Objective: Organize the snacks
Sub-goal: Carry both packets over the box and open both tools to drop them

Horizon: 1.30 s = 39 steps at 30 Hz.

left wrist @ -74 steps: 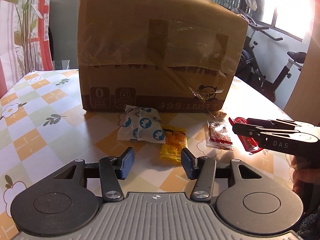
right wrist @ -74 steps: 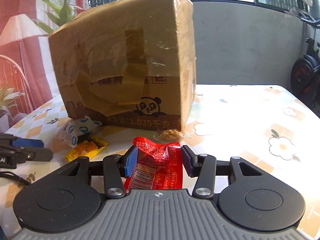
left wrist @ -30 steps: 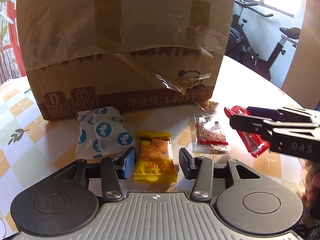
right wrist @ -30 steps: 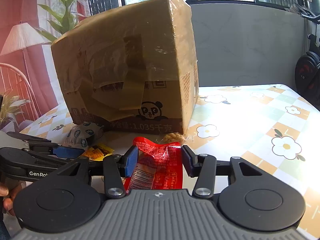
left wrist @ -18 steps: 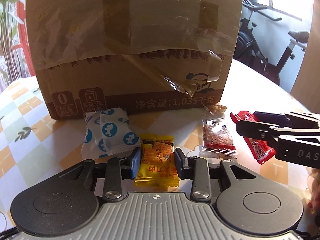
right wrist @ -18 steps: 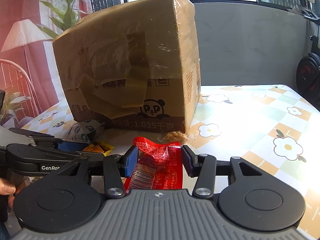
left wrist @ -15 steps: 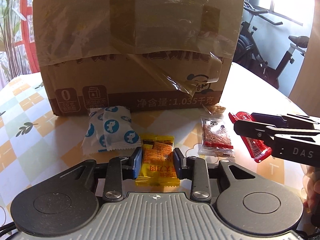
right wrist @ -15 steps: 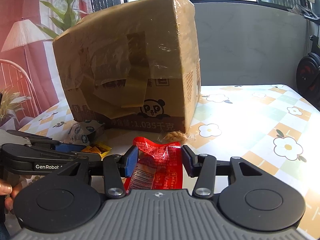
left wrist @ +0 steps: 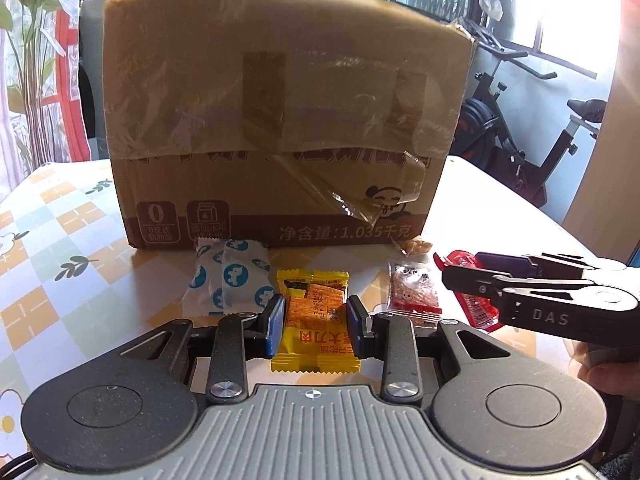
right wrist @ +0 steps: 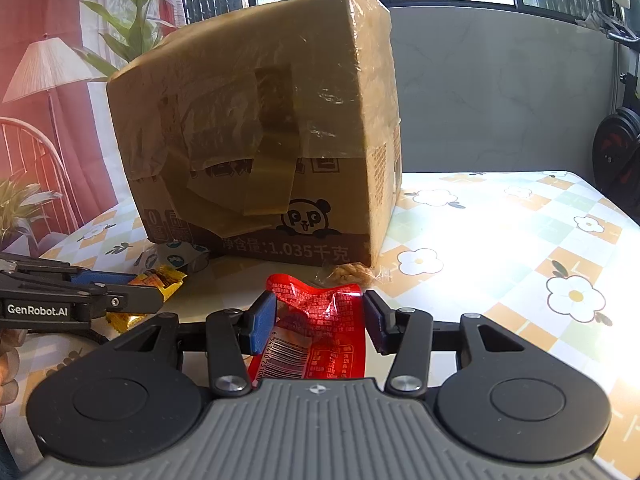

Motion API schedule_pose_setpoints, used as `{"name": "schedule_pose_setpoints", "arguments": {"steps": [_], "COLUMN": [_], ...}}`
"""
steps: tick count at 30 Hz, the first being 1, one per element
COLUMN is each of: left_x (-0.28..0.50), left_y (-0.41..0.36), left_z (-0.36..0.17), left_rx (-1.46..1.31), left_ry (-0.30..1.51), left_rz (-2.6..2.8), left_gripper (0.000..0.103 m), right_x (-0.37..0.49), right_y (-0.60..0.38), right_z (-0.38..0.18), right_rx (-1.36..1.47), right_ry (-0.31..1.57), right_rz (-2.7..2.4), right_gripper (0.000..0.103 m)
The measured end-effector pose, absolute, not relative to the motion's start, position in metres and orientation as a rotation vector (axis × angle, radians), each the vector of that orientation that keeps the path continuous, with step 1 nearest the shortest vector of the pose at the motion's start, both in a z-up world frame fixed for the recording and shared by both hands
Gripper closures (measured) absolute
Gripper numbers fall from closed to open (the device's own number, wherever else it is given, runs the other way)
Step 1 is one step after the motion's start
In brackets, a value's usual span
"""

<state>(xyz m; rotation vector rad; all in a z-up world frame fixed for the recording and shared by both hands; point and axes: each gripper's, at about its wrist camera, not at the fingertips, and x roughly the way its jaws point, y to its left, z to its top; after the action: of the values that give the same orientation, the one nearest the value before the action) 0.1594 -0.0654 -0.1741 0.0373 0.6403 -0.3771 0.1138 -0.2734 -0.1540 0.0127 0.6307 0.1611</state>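
My left gripper [left wrist: 315,312] is shut on a yellow snack packet [left wrist: 314,320], pads pressing both its sides just above the table. My right gripper [right wrist: 320,316] is shut on a red snack packet [right wrist: 320,320], whose barcode end reaches back toward the camera. In the left wrist view the right gripper [left wrist: 460,268] comes in from the right with the red packet [left wrist: 478,308] under its fingers. In the right wrist view the left gripper [right wrist: 120,292] shows at the left with the yellow packet [right wrist: 160,280]. A taped cardboard box [left wrist: 280,120] stands behind the snacks.
White packets with blue dots [left wrist: 228,276] lie left of the yellow one. A clear packet with red print [left wrist: 412,288] and a small nut packet [left wrist: 416,246] lie to its right. The table [left wrist: 60,240] has a flowered check cloth. An exercise bike [left wrist: 520,140] stands beyond the right edge.
My left gripper closed its pads onto the yellow packet, then drew back and up with it, so the box top now shows. The right gripper and red packet stayed put.
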Motion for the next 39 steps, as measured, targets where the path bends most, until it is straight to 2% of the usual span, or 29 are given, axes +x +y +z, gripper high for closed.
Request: {"name": "schedule_pose_setpoints", "arguments": {"steps": [8,16,20,29,30,33,34,39], "left_x": [0.151,0.177,0.207,0.284,0.291,0.305,0.304,0.295], "left_y": [-0.053,-0.028,-0.031,-0.046,-0.048,-0.052,-0.05,-0.041], "left_z": [-0.134,-0.05,-0.02,-0.002,-0.004,-0.011,-0.014,-0.024], "left_rx": [0.022,-0.001,-0.01,0.004,0.008,0.025,0.02,-0.001], "left_ry": [0.51,0.311,0.269,0.275,0.279,0.306,0.305,0.338], "left_rz": [-0.374,-0.337,-0.358,-0.336,-0.339,-0.331,-0.326,-0.288], "left_gripper": [0.069,0.069,0.068,0.068,0.066,0.043,0.042,0.042], "right_x": [0.109,0.131,0.165,0.268,0.275,0.284,0.282,0.266], "right_y": [-0.272,-0.249,-0.238,-0.226,-0.225,-0.225,-0.226,-0.235], "right_z": [-0.14,-0.047,-0.01,-0.005,-0.008,-0.013,-0.014,-0.013], "right_rx": [0.027,-0.042,-0.081,-0.051,-0.053,-0.058,-0.063,-0.046], "right_ry": [0.592,0.341,0.257,0.308,0.326,0.373,0.368,0.354], "right_rz": [0.16,0.295,0.348,0.308,0.296,0.267,0.262,0.275], "right_gripper": [0.054,0.054,0.054,0.053,0.053,0.044,0.035,0.033]}}
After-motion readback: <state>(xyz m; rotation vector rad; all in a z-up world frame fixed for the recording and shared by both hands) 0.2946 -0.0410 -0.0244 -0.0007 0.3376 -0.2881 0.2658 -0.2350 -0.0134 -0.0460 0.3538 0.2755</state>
